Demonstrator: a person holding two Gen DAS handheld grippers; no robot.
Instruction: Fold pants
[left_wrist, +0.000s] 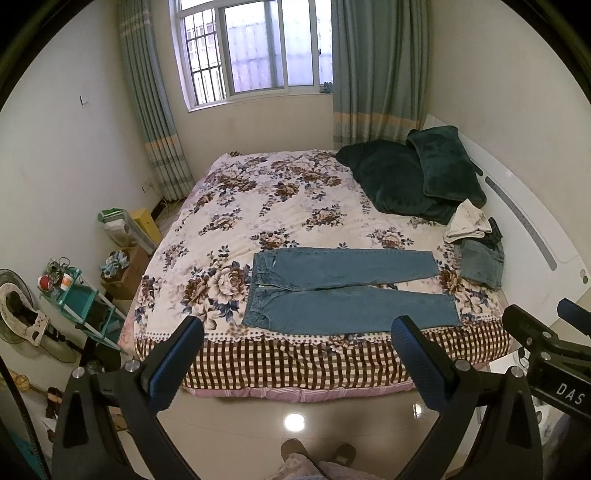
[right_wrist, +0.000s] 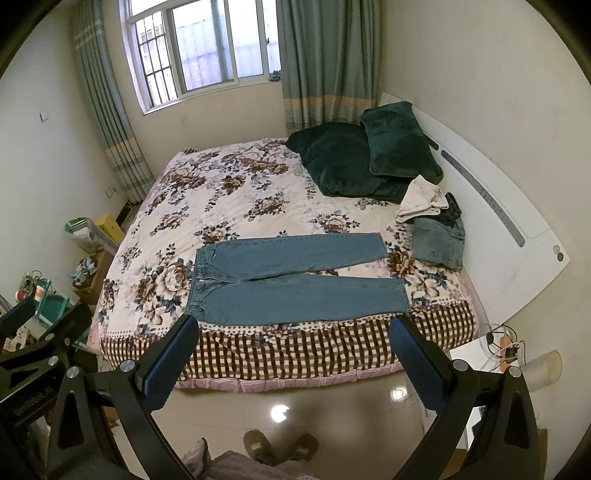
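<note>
Now we hover left claw (left_wrist: 297, 350) and right claw (right_wrist: 291, 347), both spread wide and empty, at lower frame; jeans (left_wrist: 347, 291) flat mid-frame on bed (left_wrist: 258, 199) edge, ready for folding.

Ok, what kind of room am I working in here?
A home bedroom, most likely: a bed with a floral cover, dark green pillows by the headboard, and a curtained window. Jeans lie flat on the bed.
</note>
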